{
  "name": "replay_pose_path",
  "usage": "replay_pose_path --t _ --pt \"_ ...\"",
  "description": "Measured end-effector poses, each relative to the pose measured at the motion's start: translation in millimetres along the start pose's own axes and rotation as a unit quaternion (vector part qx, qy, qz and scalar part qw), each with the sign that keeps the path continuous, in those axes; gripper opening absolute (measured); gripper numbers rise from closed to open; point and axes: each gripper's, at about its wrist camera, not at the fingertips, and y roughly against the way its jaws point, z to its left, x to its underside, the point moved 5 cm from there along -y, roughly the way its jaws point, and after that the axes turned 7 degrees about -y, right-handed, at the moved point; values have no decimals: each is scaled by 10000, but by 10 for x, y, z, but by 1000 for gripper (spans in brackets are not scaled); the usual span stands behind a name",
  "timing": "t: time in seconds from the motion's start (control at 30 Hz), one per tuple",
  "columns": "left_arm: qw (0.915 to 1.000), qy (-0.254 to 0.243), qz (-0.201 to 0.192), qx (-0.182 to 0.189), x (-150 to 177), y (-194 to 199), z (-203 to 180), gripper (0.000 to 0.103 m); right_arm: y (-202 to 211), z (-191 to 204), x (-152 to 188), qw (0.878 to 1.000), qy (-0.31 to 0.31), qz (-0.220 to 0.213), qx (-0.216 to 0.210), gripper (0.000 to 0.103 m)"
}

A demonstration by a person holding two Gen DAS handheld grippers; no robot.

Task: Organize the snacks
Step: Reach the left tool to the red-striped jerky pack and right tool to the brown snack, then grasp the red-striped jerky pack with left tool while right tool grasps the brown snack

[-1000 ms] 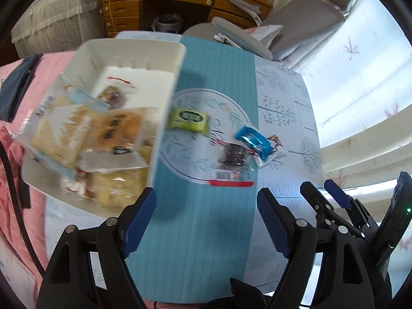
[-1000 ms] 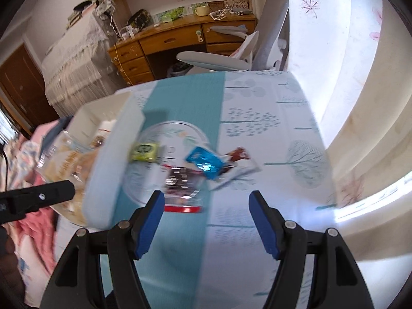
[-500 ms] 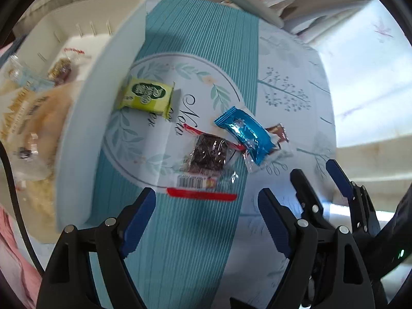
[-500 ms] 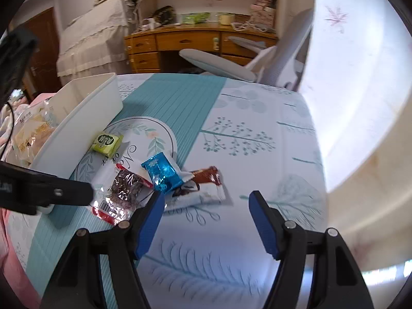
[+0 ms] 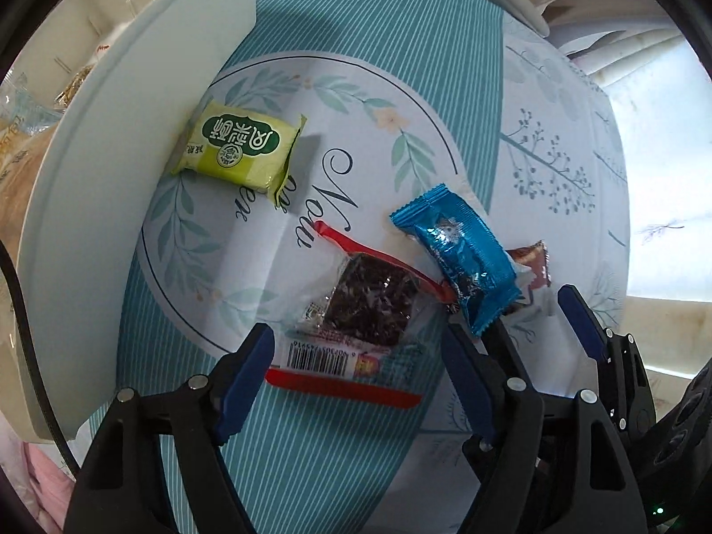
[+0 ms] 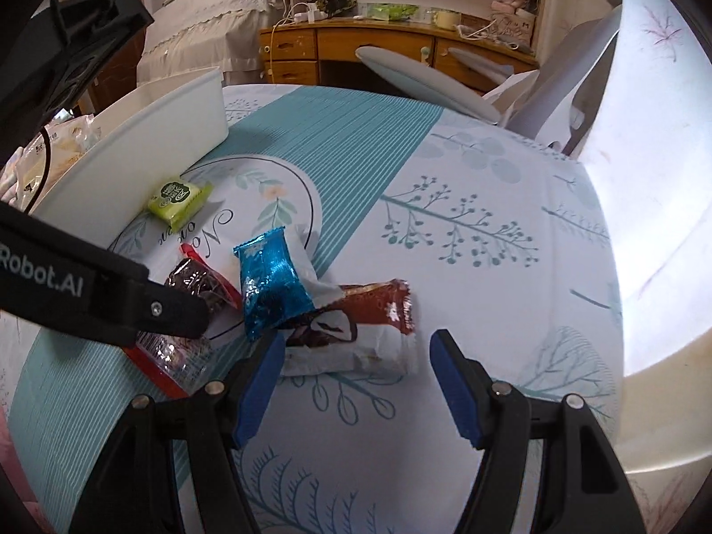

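Four snacks lie on the patterned tablecloth: a green packet [image 5: 238, 151] [image 6: 180, 198] beside the white bin [image 5: 111, 204] [image 6: 147, 151], a clear red-edged pack with a dark cake [image 5: 356, 311] [image 6: 196, 285], a blue foil packet [image 5: 463, 258] [image 6: 271, 282], and a brown-and-white bar [image 6: 356, 333] [image 5: 531, 262]. My left gripper [image 5: 356, 374] is open, its jaws straddling the dark cake pack. My right gripper [image 6: 356, 374] is open, its jaws either side of the brown bar's near end.
The white bin holds several bread and pastry packs [image 5: 18, 147]. A grey office chair [image 6: 445, 84] and a wooden desk [image 6: 356, 49] stand beyond the table's far edge. A bright curtained window [image 6: 645, 133] is on the right.
Both grippers have come down and forward toward the snacks. The left one now sits over the dark cake pack, the right one at the brown bar. Both stayed open.
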Motion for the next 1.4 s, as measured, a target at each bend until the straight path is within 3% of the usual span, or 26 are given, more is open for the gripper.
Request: replay_pose_path --t 0.13,0.4,0.5,0.57,0.6,0.63,0.67,0.77,0.93,1.0,1.03,1.13,1.23,1.4 --pt "10000 1 70 -29 -52 -82 -17 64 -64 7 -19 9999 -32 71 -86 66" --pt "9999 65 -45 125 -105 -80 -20 54 -117 46 -47 9997 -53 178 -154 46" --pt "9996 106 10 264 -86 -58 -18 41 -113 65 -54 9995 -68 221 -193 38" --pt "9993 110 20 357 -76 -52 -13 39 -104 82 -58 9995 -82 257 -164 35" --pt "9992 96 29 382 -71 -47 -9 34 -98 88 -61 9995 -82 267 -151 34" --pt "9988 98 57 479 -56 -43 -14 7 -94 90 -62 9995 -82 281 -137 34" --pt "9981 143 165 576 -35 -66 -4 4 -88 98 -59 9994 -93 322 -119 34" --pt "9981 166 381 462 52 -134 54 4 -56 98 -28 9988 -207 436 -103 33" --pt "9976 64 374 575 180 -89 106 4 53 75 100 9972 -411 628 15 32" --pt "9973 47 318 657 197 -45 126 12 120 49 168 9960 -544 702 69 32" --pt "9973 46 290 672 193 -26 135 29 165 34 203 9954 -622 726 90 32" --pt "9979 -56 180 619 137 25 145 65 306 1 294 9934 -830 779 130 31" --pt "9984 -167 136 520 40 31 133 77 419 -7 348 9921 -954 791 170 31" --pt "9977 -359 242 516 -106 -62 62 80 578 11 424 9893 -1162 856 202 31"
